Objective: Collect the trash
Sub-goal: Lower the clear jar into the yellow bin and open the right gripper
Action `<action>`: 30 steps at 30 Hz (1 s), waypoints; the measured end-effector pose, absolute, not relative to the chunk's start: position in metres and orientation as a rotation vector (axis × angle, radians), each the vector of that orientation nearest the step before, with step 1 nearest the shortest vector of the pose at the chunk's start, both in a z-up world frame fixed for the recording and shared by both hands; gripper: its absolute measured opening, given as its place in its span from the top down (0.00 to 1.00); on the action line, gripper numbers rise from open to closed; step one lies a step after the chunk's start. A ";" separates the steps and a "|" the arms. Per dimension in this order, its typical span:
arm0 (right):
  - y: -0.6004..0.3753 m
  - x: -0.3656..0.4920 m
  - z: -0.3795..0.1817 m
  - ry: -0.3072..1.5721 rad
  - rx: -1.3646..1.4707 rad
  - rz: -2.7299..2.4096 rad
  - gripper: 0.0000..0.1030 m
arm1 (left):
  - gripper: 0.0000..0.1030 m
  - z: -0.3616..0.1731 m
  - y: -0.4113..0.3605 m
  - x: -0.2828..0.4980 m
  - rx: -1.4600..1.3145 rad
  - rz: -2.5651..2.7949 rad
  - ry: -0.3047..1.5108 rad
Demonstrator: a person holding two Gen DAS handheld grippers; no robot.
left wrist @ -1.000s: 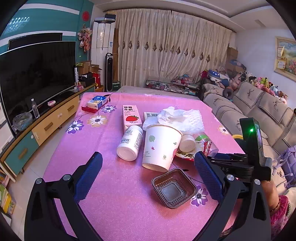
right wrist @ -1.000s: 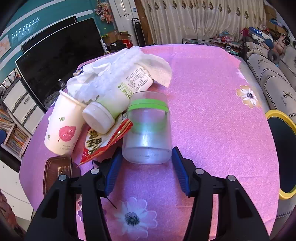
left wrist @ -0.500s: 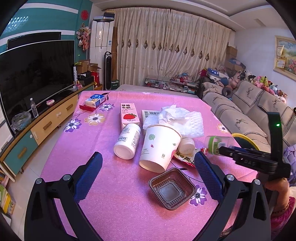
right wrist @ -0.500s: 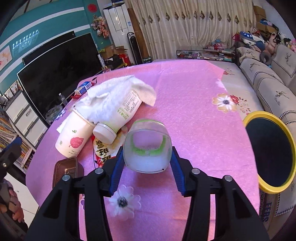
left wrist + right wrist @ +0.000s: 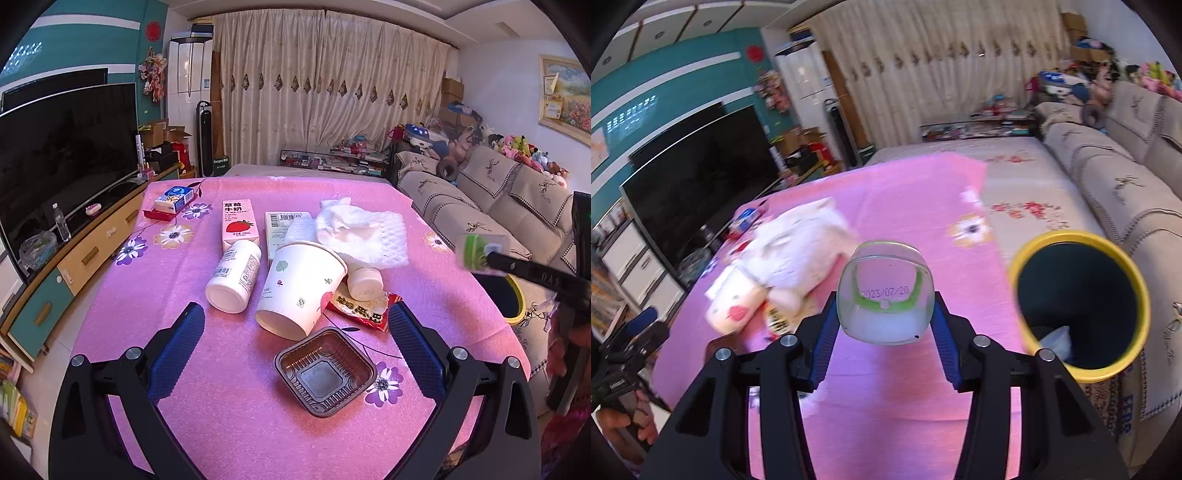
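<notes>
Clutter crowds the pink worktop [image 5: 155, 295]: paper cup [image 5: 301, 286], brown tray [image 5: 325, 371]. Right hand-held gripper [image 5: 884, 325] clamps a clear jar [image 5: 884, 314] beside the yellow-rimmed bin [image 5: 1078, 306]; left hand-held gripper [image 5: 291, 354] gapes wide.

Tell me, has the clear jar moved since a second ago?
Yes. The jar, clamped in the right gripper, has been lifted off the pink table and swung right, toward the yellow-rimmed bin beside the table.
</notes>
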State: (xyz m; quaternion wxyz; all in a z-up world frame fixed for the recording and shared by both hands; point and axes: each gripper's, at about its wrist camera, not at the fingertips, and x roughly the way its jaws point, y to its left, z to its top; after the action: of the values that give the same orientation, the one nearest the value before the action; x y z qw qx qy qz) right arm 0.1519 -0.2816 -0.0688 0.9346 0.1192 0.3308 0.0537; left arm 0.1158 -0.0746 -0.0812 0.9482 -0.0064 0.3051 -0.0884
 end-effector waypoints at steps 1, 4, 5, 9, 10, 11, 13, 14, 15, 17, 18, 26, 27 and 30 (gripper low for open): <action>-0.293 0.152 -0.069 0.671 0.248 0.069 0.55 | 0.05 -0.082 -0.075 0.118 -0.013 -0.182 0.624; -0.337 0.156 -0.074 0.679 0.272 -0.059 0.55 | 0.05 -0.084 -0.078 0.119 -0.007 -0.182 0.629; -0.352 0.158 -0.077 0.686 0.282 -0.109 0.55 | 0.05 -0.085 -0.078 0.120 -0.006 -0.183 0.633; -0.395 0.170 -0.102 0.758 0.276 -0.261 0.55 | 0.05 -0.089 -0.085 0.123 0.003 -0.189 0.648; -0.404 0.174 -0.111 0.789 0.276 -0.283 0.55 | 0.05 -0.089 -0.087 0.125 0.006 -0.191 0.652; -0.413 0.180 -0.122 0.822 0.280 -0.303 0.55 | 0.05 -0.091 -0.089 0.126 0.011 -0.193 0.657; -0.424 0.190 -0.141 0.868 0.281 -0.324 0.55 | 0.05 -0.094 -0.094 0.128 0.021 -0.198 0.666; -0.426 0.192 -0.151 0.889 0.278 -0.335 0.55 | 0.05 -0.095 -0.096 0.129 0.024 -0.201 0.670; -0.429 0.196 -0.160 0.914 0.272 -0.346 0.55 | 0.05 -0.096 -0.098 0.130 0.027 -0.204 0.673; -0.433 0.206 -0.174 0.950 0.267 -0.355 0.55 | 0.05 -0.098 -0.101 0.132 0.033 -0.209 0.676; -0.433 0.209 -0.179 0.962 0.266 -0.361 0.55 | 0.05 -0.099 -0.101 0.132 0.035 -0.211 0.678; -0.432 0.220 -0.202 1.023 0.244 -0.368 0.55 | 0.05 -0.109 -0.111 0.147 0.036 -0.242 0.714; -0.431 0.222 -0.204 1.033 0.242 -0.366 0.55 | 0.05 -0.109 -0.112 0.149 0.036 -0.247 0.716; -0.427 0.224 -0.203 1.036 0.241 -0.347 0.53 | 0.05 -0.109 -0.115 0.156 0.032 -0.260 0.726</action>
State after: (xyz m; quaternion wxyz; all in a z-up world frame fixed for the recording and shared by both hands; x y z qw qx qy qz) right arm 0.2237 -0.4268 -0.2030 0.8475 0.1142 0.4915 -0.1646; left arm 0.1557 -0.1149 -0.1094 0.9265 0.0154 0.3539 -0.1269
